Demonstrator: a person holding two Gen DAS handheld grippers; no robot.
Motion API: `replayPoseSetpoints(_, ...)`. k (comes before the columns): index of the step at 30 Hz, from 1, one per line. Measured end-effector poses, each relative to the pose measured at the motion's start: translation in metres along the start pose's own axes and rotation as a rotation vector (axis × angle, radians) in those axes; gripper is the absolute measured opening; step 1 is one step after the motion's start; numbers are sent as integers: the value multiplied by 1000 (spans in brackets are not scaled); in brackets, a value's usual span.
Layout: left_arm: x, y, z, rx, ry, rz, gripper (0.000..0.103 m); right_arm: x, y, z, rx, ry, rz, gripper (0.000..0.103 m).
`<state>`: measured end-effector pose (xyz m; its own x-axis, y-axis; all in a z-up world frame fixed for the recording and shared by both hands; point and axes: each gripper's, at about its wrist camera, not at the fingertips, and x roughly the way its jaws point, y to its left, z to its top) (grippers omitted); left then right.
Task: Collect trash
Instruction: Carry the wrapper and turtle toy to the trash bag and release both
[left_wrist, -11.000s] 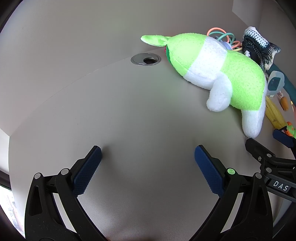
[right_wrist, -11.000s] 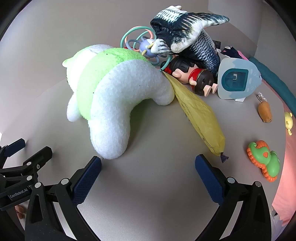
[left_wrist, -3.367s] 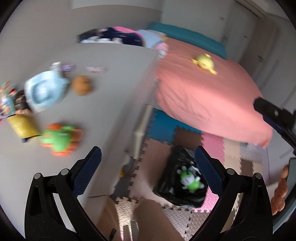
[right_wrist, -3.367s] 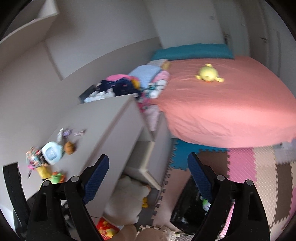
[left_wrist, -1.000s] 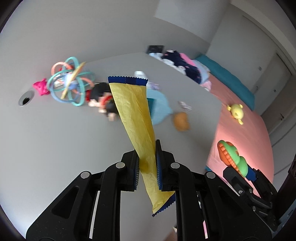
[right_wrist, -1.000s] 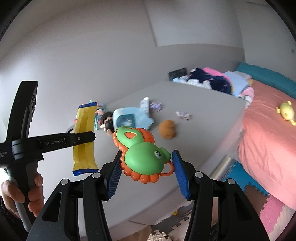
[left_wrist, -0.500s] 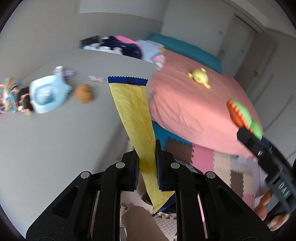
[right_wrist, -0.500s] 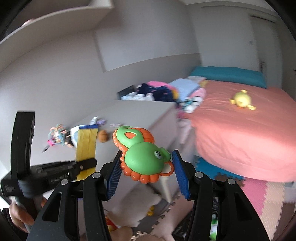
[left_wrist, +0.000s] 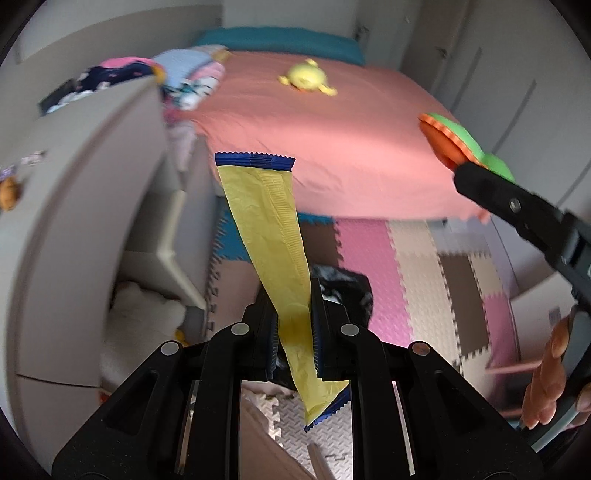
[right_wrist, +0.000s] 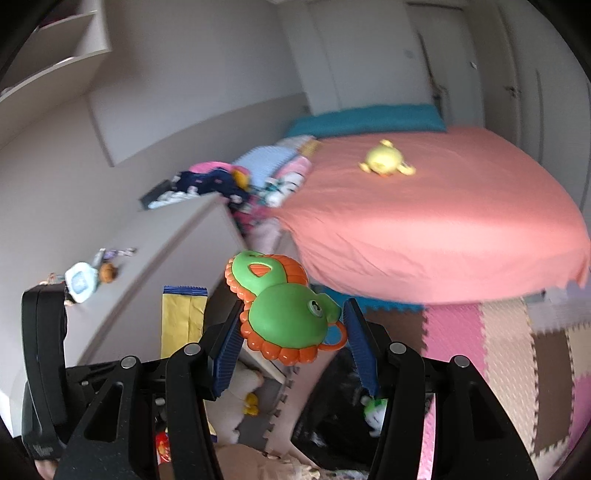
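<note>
My left gripper (left_wrist: 294, 325) is shut on a long yellow wrapper with blue ends (left_wrist: 271, 236), held in the air over the floor. Below it lies a black trash bag (left_wrist: 347, 286) on the foam mats. My right gripper (right_wrist: 291, 343) is shut on a green and orange toy (right_wrist: 284, 314); the toy also shows at the right of the left wrist view (left_wrist: 461, 142). The black bag (right_wrist: 332, 417) lies under the right gripper, with a white and green plush (right_wrist: 373, 413) in it. The wrapper (right_wrist: 183, 317) and the left gripper show at the left of the right wrist view.
A grey desk (left_wrist: 74, 184) with small toys stands at the left, a white plush (left_wrist: 140, 314) under it. A pink bed (right_wrist: 424, 229) with a yellow plush (right_wrist: 386, 160) fills the back. Coloured foam mats (left_wrist: 417, 266) cover the floor.
Both grippers have swung away from the desk toward the bed and the floor, each still holding its item. The black bag has come into view beneath them.
</note>
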<state>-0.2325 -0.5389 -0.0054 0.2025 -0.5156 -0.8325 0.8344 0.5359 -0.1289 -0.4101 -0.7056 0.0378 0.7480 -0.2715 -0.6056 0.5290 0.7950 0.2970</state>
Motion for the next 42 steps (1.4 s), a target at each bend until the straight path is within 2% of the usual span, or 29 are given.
replayPoseSetpoints(6, 42, -25, -14, 72, 94, -40, 16, 30, -37, -21, 62, 102, -84, 56)
replayPoseSetpoints(7, 45, -28, -16, 83, 106, -37, 36, 35, -41, -24, 79, 116, -113, 67)
replayPoseSetpoints(8, 49, -28, -17, 92, 118, -20, 62, 38, -45, -26, 95, 117, -133, 89)
replayPoseSetpoints(9, 51, -28, -20, 95, 115, 9, 94, 38, -50, -29, 119, 98, -154, 93)
replayPoseSetpoints(10, 51, -26, -21, 96, 88, 32, 97, 38, -54, -31, 132, 83, -166, 97)
replayPoseSetpoints(11, 51, -24, -22, 94, 69, 49, 97, 40, -57, -32, 138, 92, -177, 101)
replayPoseSetpoints(13, 55, -16, -22, 71, 72, 50, 97, 51, -64, -36, 144, 166, -209, 101)
replayPoseSetpoints(17, 61, -4, -19, 38, 97, 51, 97, 50, -68, -40, 155, 106, -213, 101)
replayPoseSetpoints(20, 61, 1, -19, 38, 95, 58, 97, 48, -61, -40, 104, 51, -218, 101)
replayPoseSetpoints(23, 53, 3, -20, 30, 87, 56, 97, 51, -58, -38, 104, 58, -160, 101)
replayPoseSetpoints(33, 34, 21, -14, -13, 53, 58, 97, 51, -24, -18, 122, 52, -47, 101)
replayPoseSetpoints(38, 12, 53, -8, -57, 13, 99, 97, 53, 5, -4, 87, 25, 31, 101)
replayPoseSetpoints(42, -11, 90, -3, -113, -17, 140, 97, 60, 43, 11, 24, 19, 73, 101)
